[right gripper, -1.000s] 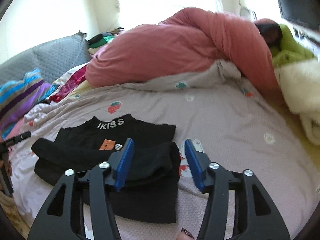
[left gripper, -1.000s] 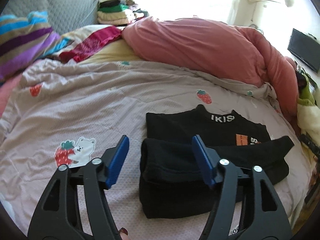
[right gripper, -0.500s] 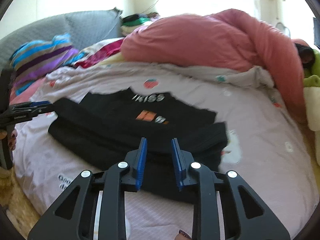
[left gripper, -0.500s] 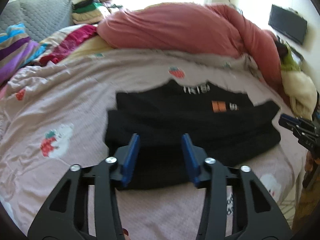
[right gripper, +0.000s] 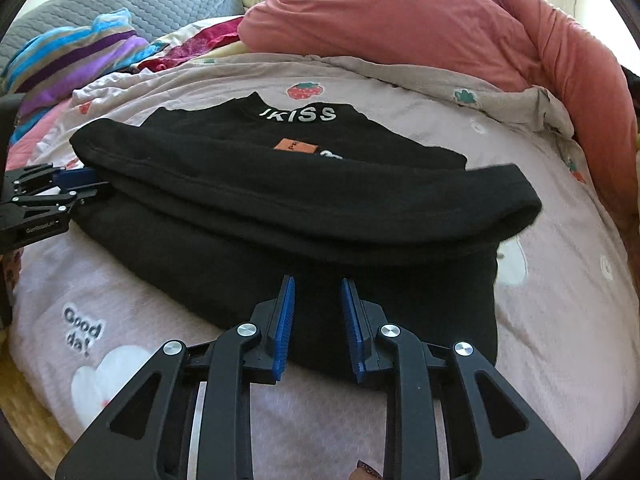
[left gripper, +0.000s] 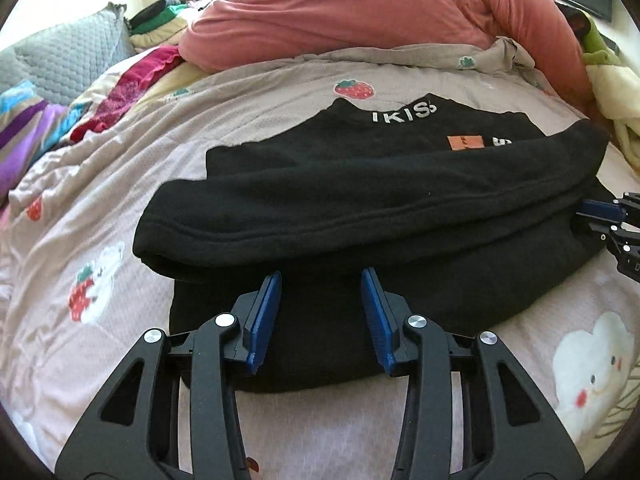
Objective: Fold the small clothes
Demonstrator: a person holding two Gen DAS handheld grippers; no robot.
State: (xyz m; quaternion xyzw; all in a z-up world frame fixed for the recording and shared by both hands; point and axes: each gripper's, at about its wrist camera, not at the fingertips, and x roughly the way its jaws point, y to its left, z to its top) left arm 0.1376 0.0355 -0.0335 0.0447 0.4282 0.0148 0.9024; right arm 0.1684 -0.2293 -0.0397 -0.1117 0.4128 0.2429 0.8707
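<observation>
A black sweatshirt [left gripper: 360,200] with white "IKISS" lettering at the collar and an orange patch lies partly folded on the bed, its sleeves laid across the body. It also shows in the right wrist view [right gripper: 280,208]. My left gripper [left gripper: 321,280] is open, its blue pads over the near left hem. My right gripper [right gripper: 318,284] is open with a narrow gap, over the near right hem. Each gripper shows at the garment's side in the other view: the right gripper [left gripper: 600,216] and the left gripper [right gripper: 68,188].
The garment lies on a pale pink bedspread [left gripper: 100,240] printed with strawberries and bears. A rumpled pink duvet [left gripper: 380,12] lies behind. Striped cushions [right gripper: 72,60] and a grey pillow [right gripper: 180,4] sit far left. Clothes are piled at the headboard [left gripper: 160,20].
Both grippers have swung round to the garment's near hem and moved down close to it. The jaws have narrowed from wide open. The sweatshirt has not visibly moved.
</observation>
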